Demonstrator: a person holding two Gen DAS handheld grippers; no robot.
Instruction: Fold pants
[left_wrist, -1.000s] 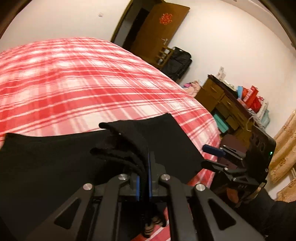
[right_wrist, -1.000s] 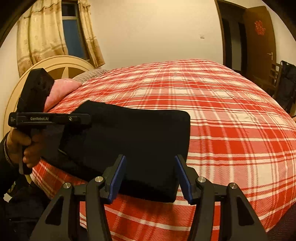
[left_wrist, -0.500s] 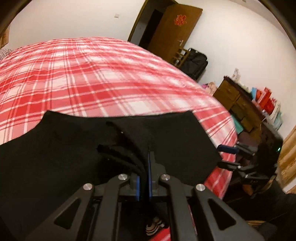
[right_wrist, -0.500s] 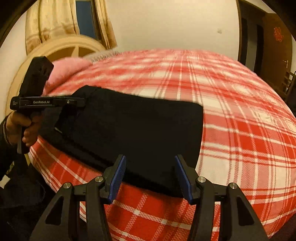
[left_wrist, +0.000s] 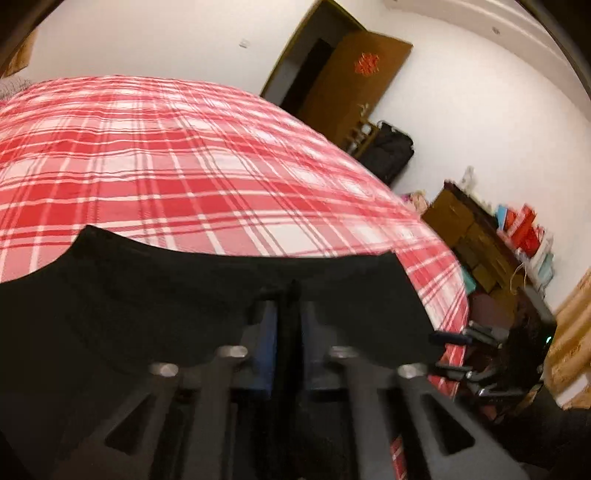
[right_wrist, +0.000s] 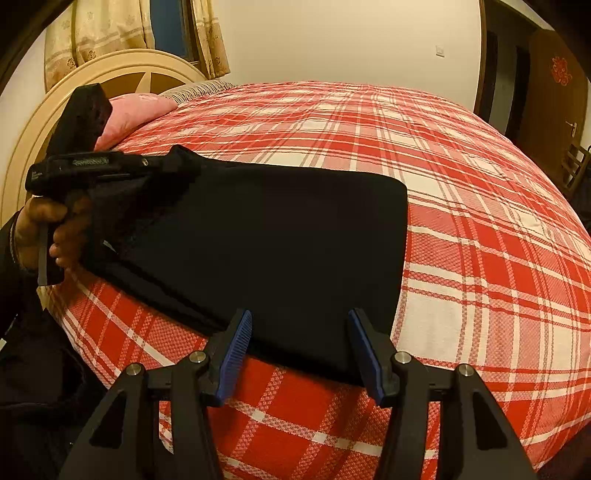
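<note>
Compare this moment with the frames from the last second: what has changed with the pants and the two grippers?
The left gripper, clamped on the black pants, has swung left, so more bedspread shows ahead; the bunched fold at its tips has flattened out. The right gripper stays open at the pants' near edge, holding nothing.

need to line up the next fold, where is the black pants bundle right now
The black folded pants lie on the red plaid bed cover near its front edge, just ahead of the open right gripper; the left gripper pinches their headboard-side end.
</note>
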